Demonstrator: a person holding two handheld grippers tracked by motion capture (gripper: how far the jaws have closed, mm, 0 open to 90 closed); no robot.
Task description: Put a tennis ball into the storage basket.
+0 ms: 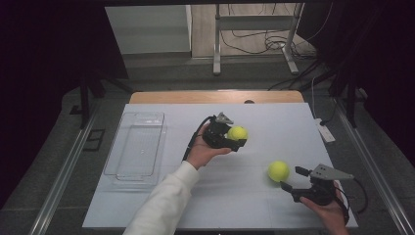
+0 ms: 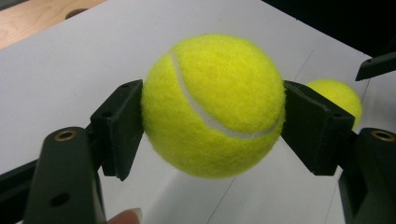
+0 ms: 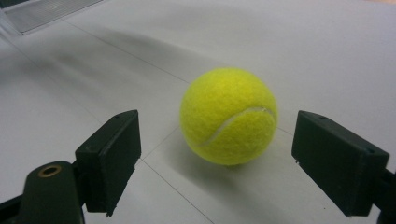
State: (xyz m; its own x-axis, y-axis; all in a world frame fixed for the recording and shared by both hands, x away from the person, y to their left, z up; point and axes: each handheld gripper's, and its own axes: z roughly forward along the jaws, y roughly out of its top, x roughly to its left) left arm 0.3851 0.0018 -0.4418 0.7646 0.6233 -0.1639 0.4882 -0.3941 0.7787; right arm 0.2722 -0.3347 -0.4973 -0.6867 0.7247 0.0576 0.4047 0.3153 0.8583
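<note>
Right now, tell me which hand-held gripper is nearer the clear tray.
Left. The left hand-held gripper holds a tennis ball mid-table, right of the clear tray; the right hand-held gripper sits at the far right.

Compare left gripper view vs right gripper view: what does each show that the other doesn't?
Left gripper view: the held tennis ball clamped between the left gripper pads, clear of the table, and a wooden edge. Right gripper view: the clear tray and the right gripper, jaws open, not touching. Both: the free tennis ball resting on the table.
</note>
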